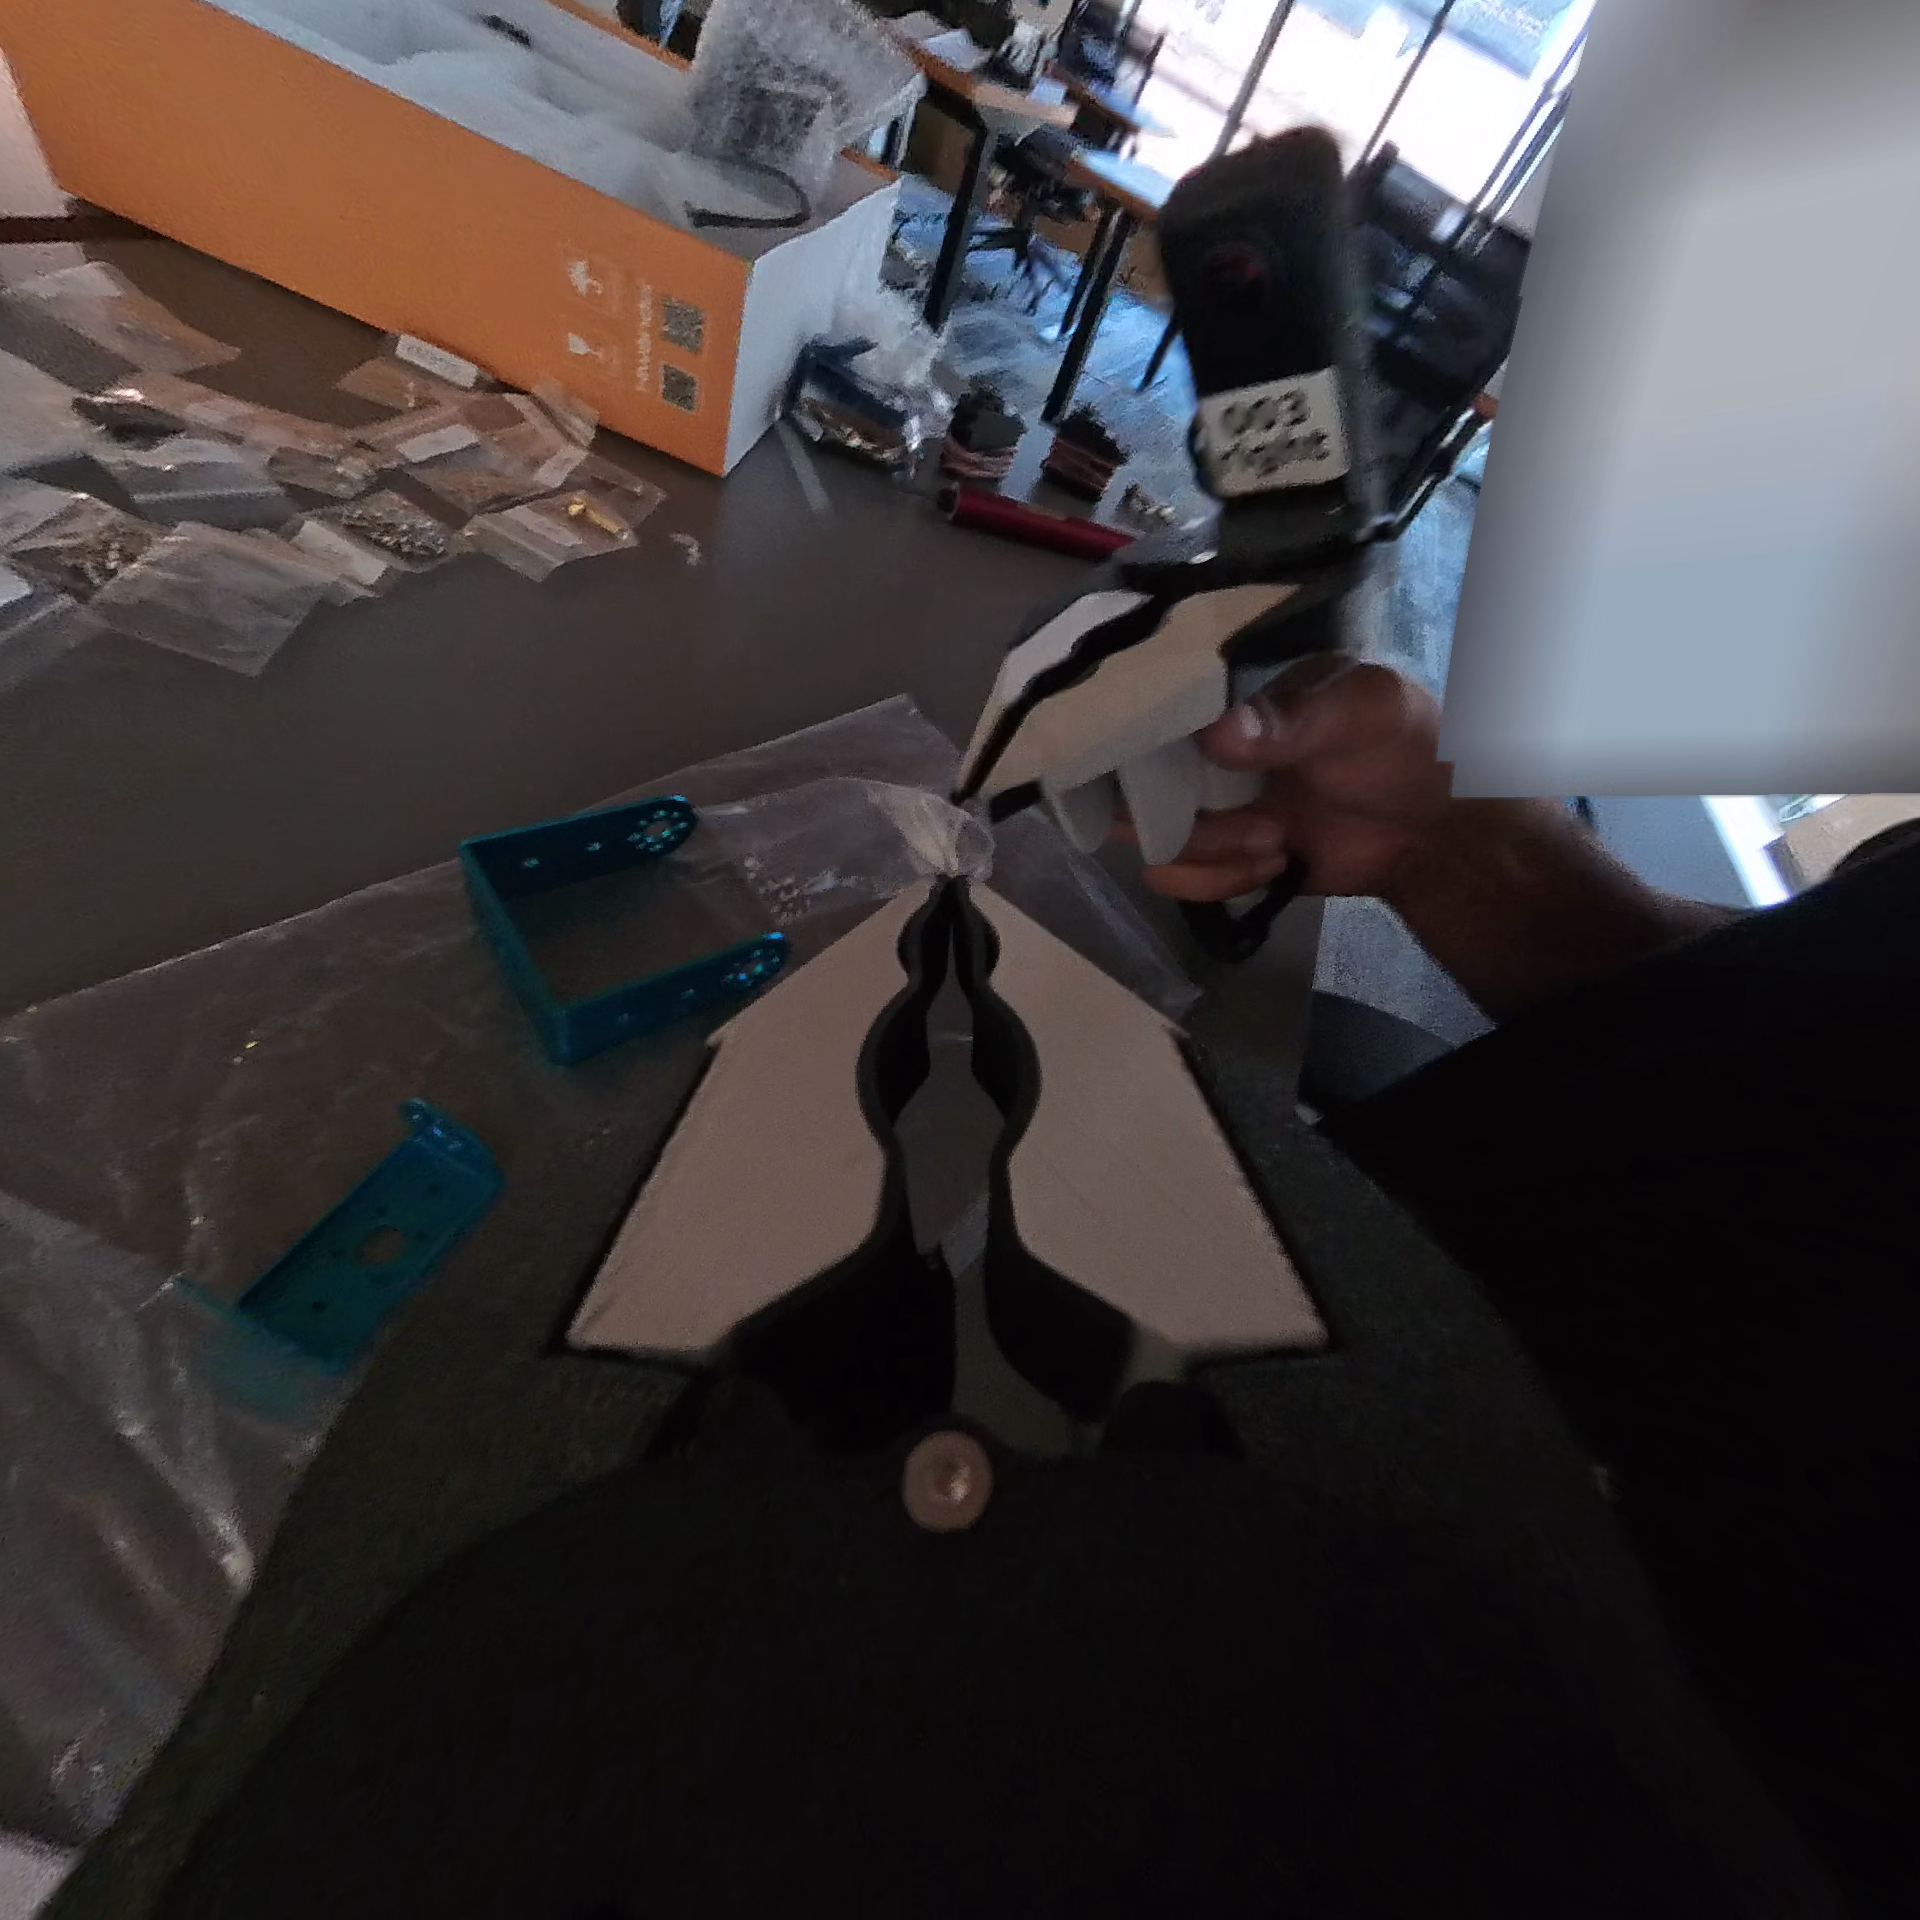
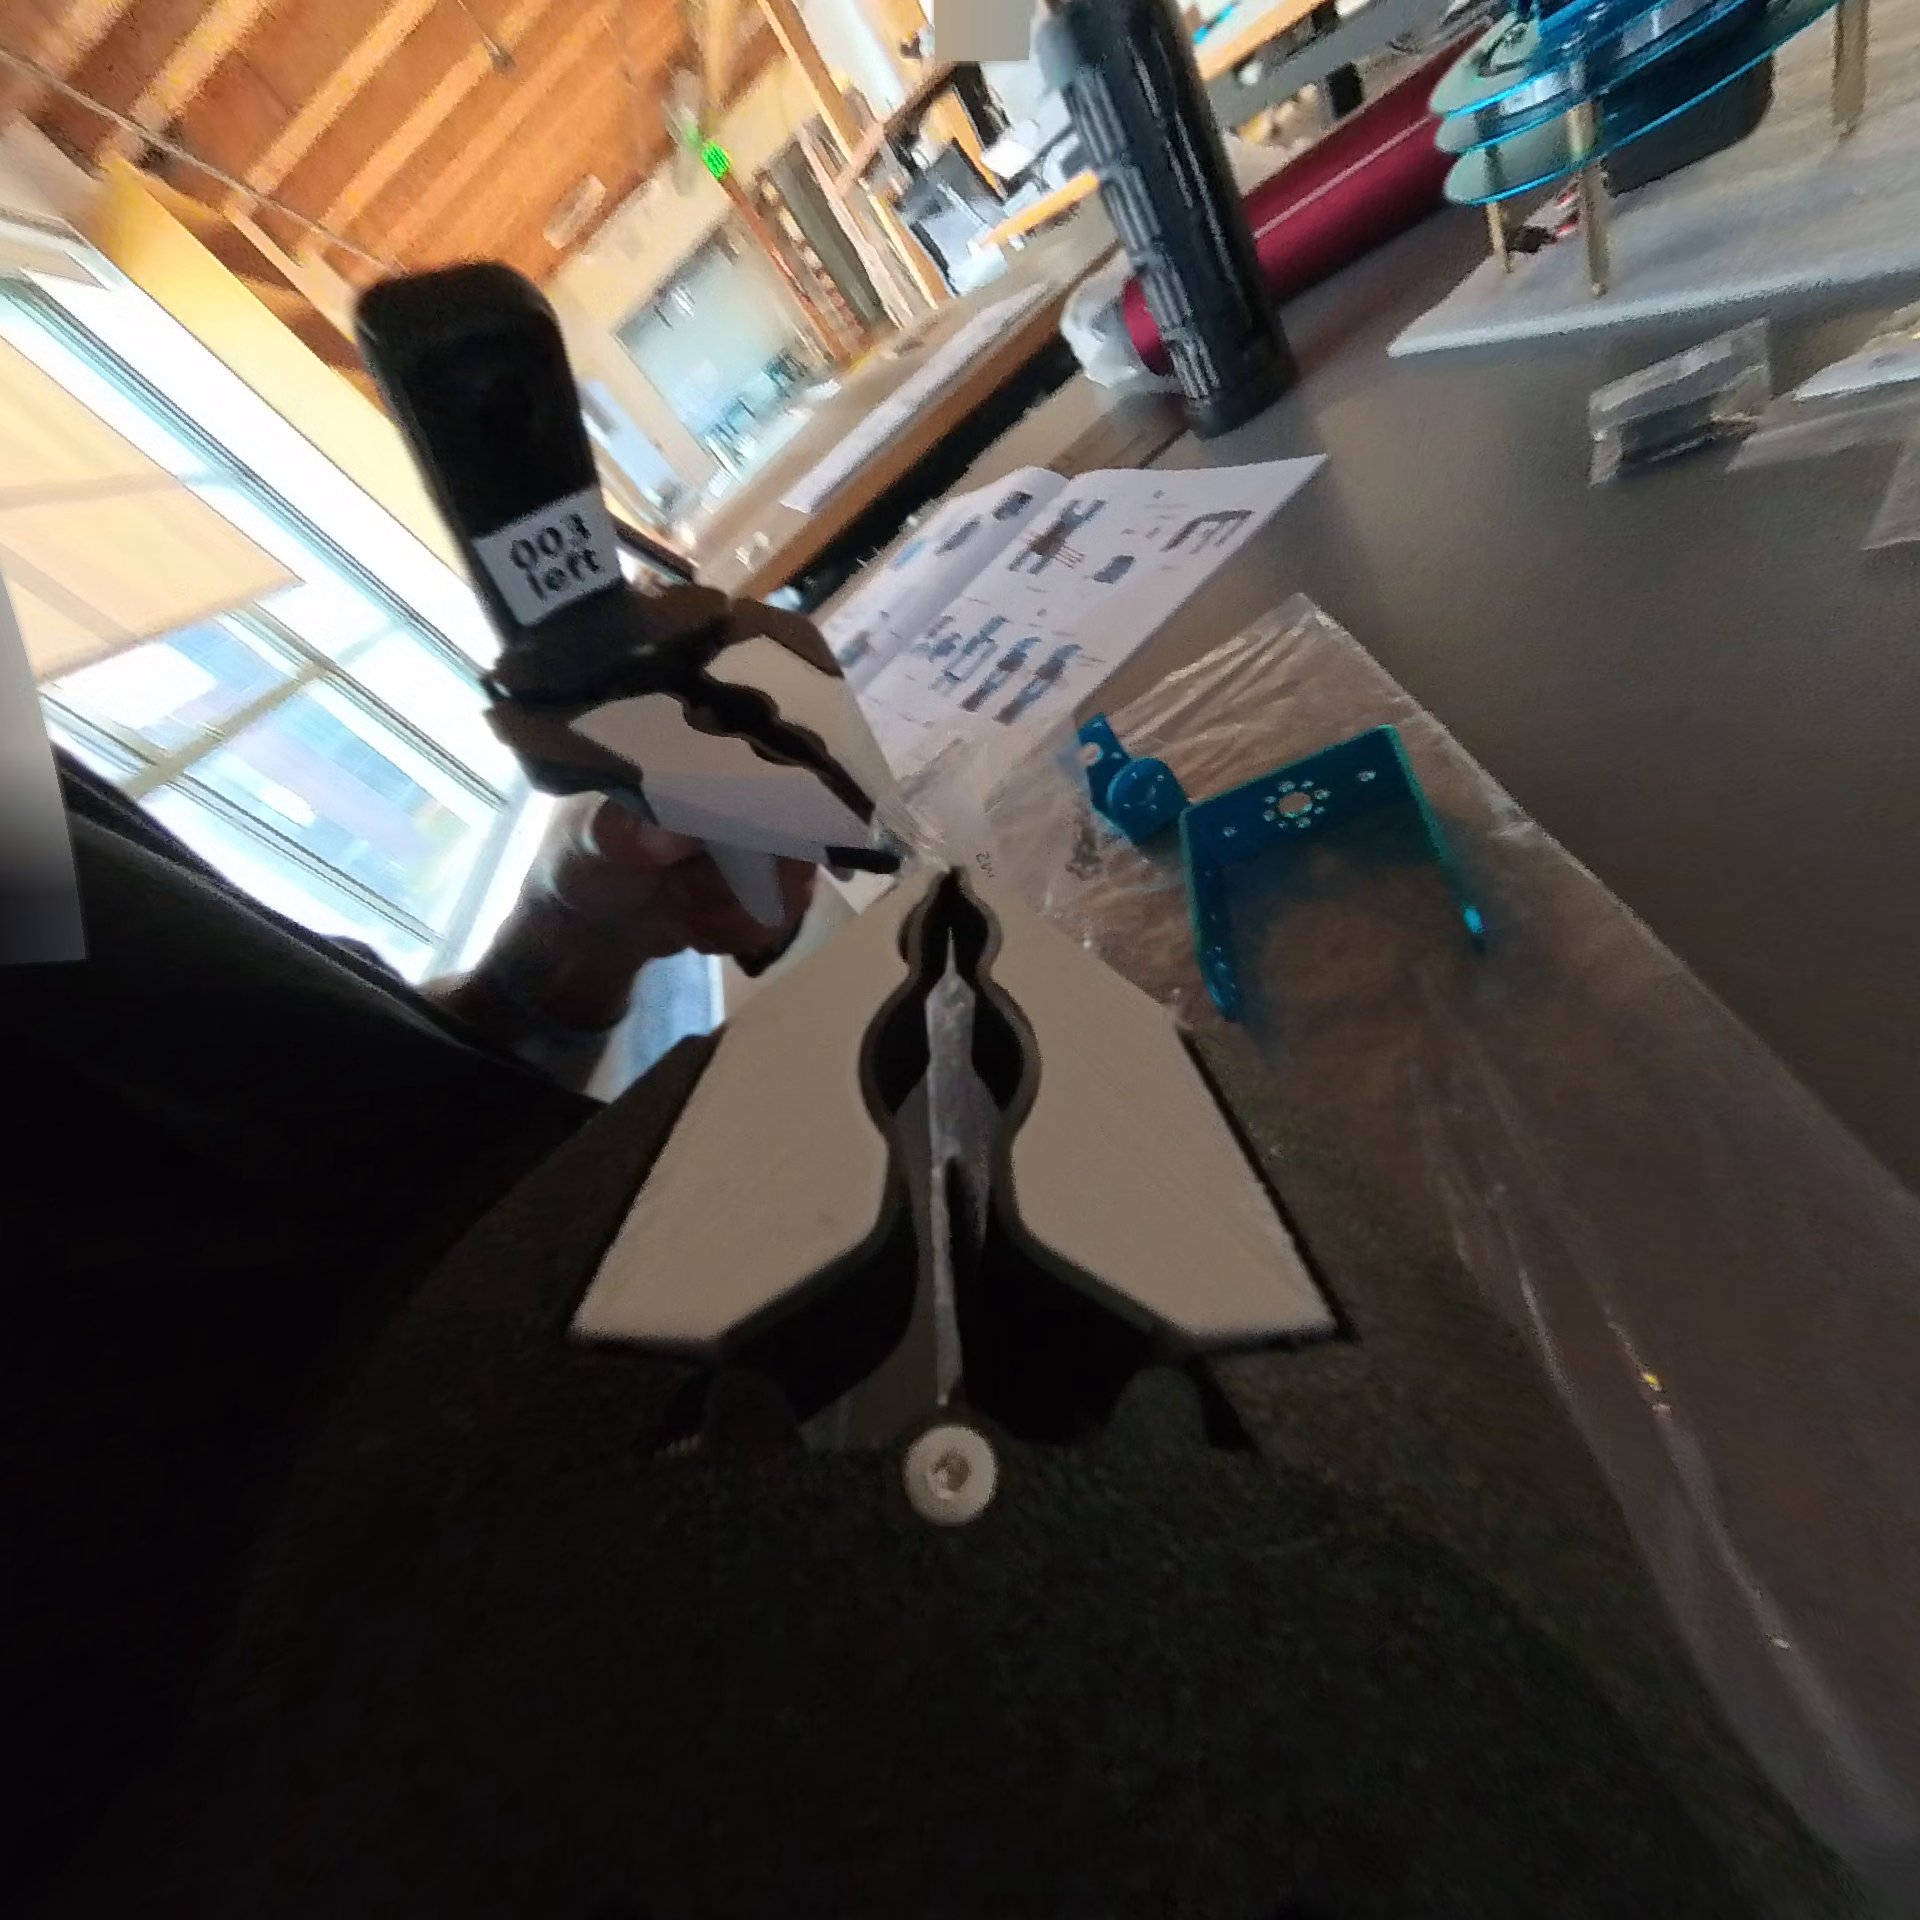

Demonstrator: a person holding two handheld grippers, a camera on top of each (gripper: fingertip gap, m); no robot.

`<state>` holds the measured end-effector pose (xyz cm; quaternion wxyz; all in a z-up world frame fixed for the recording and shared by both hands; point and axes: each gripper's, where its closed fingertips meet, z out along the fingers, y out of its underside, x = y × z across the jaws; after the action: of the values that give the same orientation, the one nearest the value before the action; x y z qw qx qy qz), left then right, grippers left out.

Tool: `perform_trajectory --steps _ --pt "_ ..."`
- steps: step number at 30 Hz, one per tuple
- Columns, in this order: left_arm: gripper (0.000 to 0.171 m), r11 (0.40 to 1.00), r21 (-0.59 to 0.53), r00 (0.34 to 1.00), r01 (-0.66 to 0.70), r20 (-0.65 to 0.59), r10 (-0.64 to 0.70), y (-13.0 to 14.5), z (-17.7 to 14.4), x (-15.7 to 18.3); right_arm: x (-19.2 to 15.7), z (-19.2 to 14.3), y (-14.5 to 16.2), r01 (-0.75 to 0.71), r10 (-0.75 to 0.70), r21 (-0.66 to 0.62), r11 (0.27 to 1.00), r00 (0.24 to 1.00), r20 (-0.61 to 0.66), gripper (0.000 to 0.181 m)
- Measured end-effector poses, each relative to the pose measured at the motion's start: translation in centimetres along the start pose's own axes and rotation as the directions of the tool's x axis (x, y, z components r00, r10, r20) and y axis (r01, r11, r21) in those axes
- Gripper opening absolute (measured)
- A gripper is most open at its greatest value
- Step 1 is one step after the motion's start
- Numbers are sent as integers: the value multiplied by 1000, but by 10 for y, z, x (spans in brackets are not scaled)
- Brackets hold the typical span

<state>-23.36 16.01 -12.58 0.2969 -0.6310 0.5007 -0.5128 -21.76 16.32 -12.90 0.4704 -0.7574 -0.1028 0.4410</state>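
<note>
We pinch one corner of the clear plastic bag [image 1: 852, 821] with both closed claws, left claw [image 1: 954, 883] and right claw [image 2: 948, 883]; blue brackets [image 1: 623, 925] lie inside on the tabletop [image 1: 416, 665]. Thin film could slip or tear.

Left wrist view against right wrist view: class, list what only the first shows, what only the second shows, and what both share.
Only the left wrist view shows the orange cardboard box, the small parts bags and a flat blue bracket.

Only the right wrist view shows the instruction sheet, a dark bottle and stacked blue discs.

Both show the clear plastic bag, pinched by the left hand-held gripper and right hand-held gripper, and the blue U-shaped bracket.
</note>
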Motion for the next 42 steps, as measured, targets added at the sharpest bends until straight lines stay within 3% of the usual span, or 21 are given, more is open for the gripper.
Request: perform_trajectory --steps 6,13,19,21,23,26,28,30,32,36,42 --pt "0 994 -10 993 112 -40 -112 -3 9 2 4 4 -2 144 -153 -79 986 979 -133 1" --pt "0 994 -58 994 98 -43 -100 1 14 1 13 6 2 268 -307 -183 946 921 -240 19" --pt "0 993 -91 997 73 -10 -74 6 21 2 27 4 -3 340 -392 -197 920 825 -407 4" --pt "0 991 -102 996 92 -4 -93 6 19 -3 22 8 1 367 -424 -217 904 826 -371 6" --pt "0 984 -109 990 139 -23 -143 4 16 -8 15 8 3 394 -449 -229 890 841 -302 19" --pt "0 965 -157 971 209 -86 -224 6 14 -8 0 8 12 528 -593 -323 786 791 -150 47" --pt "0 941 -210 941 267 -153 -301 6 14 -2 -3 9 26 663 -748 -435 609 663 -37 58" --pt "0 918 -281 924 281 -177 -338 10 15 0 1 13 29 745 -850 -503 439 526 36 58" --pt "0 889 -354 901 292 -210 -380 13 15 5 -5 18 29 799 -889 -492 344 446 102 57" --pt "0 841 -451 859 298 -257 -443 15 13 14 -9 18 25 854 -919 -449 264 364 152 45" --pt "0 832 -475 863 286 -250 -440 15 13 10 -3 17 24 846 -913 -458 273 378 155 39"
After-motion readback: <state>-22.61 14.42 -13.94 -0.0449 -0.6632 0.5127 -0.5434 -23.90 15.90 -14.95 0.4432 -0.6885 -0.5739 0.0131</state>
